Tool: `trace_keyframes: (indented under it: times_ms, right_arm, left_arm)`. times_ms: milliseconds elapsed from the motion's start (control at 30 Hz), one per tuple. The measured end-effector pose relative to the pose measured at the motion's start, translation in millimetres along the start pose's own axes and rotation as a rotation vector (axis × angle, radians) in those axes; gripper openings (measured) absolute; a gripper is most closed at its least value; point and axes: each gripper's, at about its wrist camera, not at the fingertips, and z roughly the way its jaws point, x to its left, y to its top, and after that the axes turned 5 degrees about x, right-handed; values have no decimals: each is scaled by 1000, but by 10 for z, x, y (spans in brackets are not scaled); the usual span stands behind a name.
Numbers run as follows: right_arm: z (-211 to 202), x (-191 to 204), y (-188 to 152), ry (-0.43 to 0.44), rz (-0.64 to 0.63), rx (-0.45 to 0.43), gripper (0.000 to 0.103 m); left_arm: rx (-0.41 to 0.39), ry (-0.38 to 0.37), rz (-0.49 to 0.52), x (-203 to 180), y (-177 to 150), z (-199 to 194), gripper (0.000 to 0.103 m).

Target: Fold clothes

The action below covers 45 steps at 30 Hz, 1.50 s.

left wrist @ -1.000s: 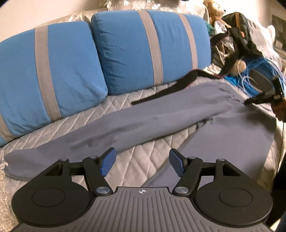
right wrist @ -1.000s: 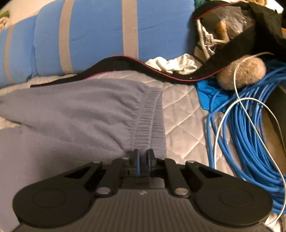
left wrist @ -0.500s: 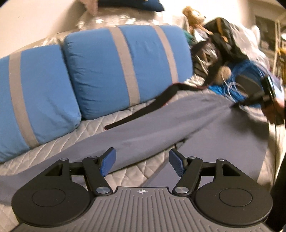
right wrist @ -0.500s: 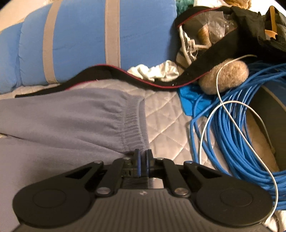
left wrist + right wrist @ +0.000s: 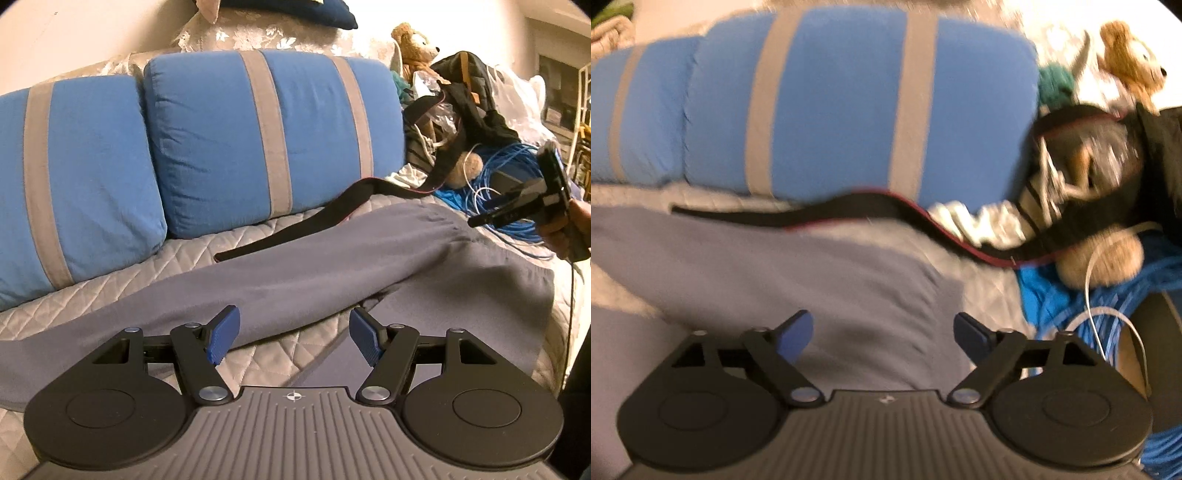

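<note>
Grey sweatpants [image 5: 295, 273] lie spread on the quilted couch seat [image 5: 110, 277], one leg running left and the waistband at the right. My left gripper [image 5: 293, 332] hovers open over the near leg with nothing between its blue pads. In the blurred right wrist view, my right gripper [image 5: 882, 328] is above the waistband end of the sweatpants [image 5: 775, 280]. Its jaws are opening wide, nothing is between them and the cloth lies free below. From the left wrist view the right gripper [image 5: 476, 221] hangs above the waistband, held by a hand [image 5: 569, 229].
Two blue cushions with grey stripes [image 5: 258, 140] line the couch back. A black strap with red edging [image 5: 332, 214] lies behind the pants. At the right end sit a blue cable coil [image 5: 517, 166], a black bag [image 5: 476, 96], a teddy bear [image 5: 413, 40] and white cloth [image 5: 982, 225].
My right gripper was shut on the waistband; it has let go, opened wide and lifted up and back. The left view has shifted a little over the pant leg.
</note>
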Motion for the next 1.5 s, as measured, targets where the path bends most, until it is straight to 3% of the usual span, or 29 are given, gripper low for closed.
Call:
trace_keyframes:
  times_ms: [67,367,567,733,933,1233,1367,1500]
  right_arm:
    - [-77,181,143,20,-12,-40,103]
    - [-314,878,584,47,-8,-136,103]
    - [-279,1238,679,57,36,-77,103]
    - [-252,1550,698,99,84,-23,103]
    - [-214,2061,661,151,63,-28,103]
    - [80,2754,589,399,-41,-51,103]
    - [179,2879,572,446,-71,-28,103]
    - [187,2876,530,439,-90,-27,103]
  left_arm:
    - [-11,8,-16,4,16,-8,64]
    - [-27,49,-102,141,75,1,64]
    - [-50,103,-162,290,71,-64,64]
    - [-61,139,-280,517,27,-194,64]
    - [-77,202,-309,743,-87,-332,65]
    - [-56,311,-364,1107,-353,-444,65]
    - [-49,362,-381,1286,-499,-433,65]
    - [-42,402,-437,1491,-619,-370,65]
